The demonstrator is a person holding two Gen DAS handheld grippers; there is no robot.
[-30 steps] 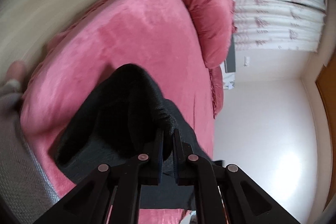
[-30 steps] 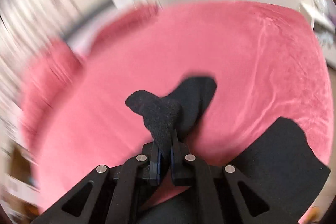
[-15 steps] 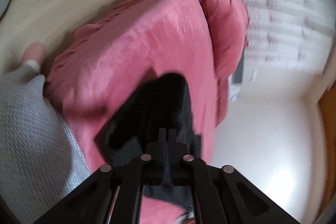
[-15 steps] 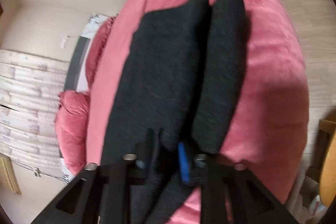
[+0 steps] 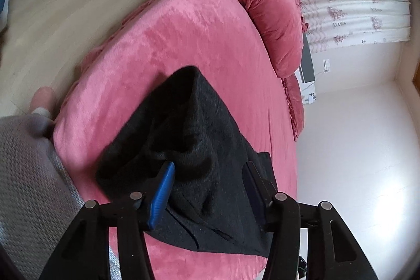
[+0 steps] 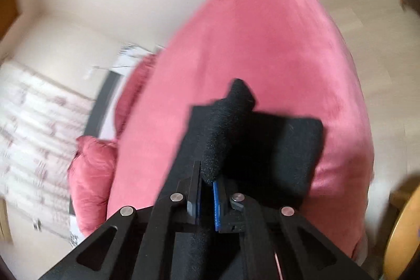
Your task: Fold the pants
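I am folding the black pants on the big pink bed, and they lie in a soft bunched heap near the edge closest to me. My left claw is wide open, and its two fingers stand on either side of a lump of the black cloth with nothing pinched between them. I think it is spread like this because it has no job to hold right now, so the cloth can rest flat on the bed under it. My right claw is almost closed, and a thick roll of the pants is squeezed between its blue pads. I hold that roll tight so the cloth cannot slip away while I carry it over the rest. In the right view a flat black part lies on the bed just past the roll, and I guess that is the part I want to lay this end on. That view is blurry, so I cannot tell how neat the edges are. A pink pillow sits at the far side of the bed, well apart from the pants, so it is not in my way. The pants look partly folded to me, but lumpy, so there is more to do.
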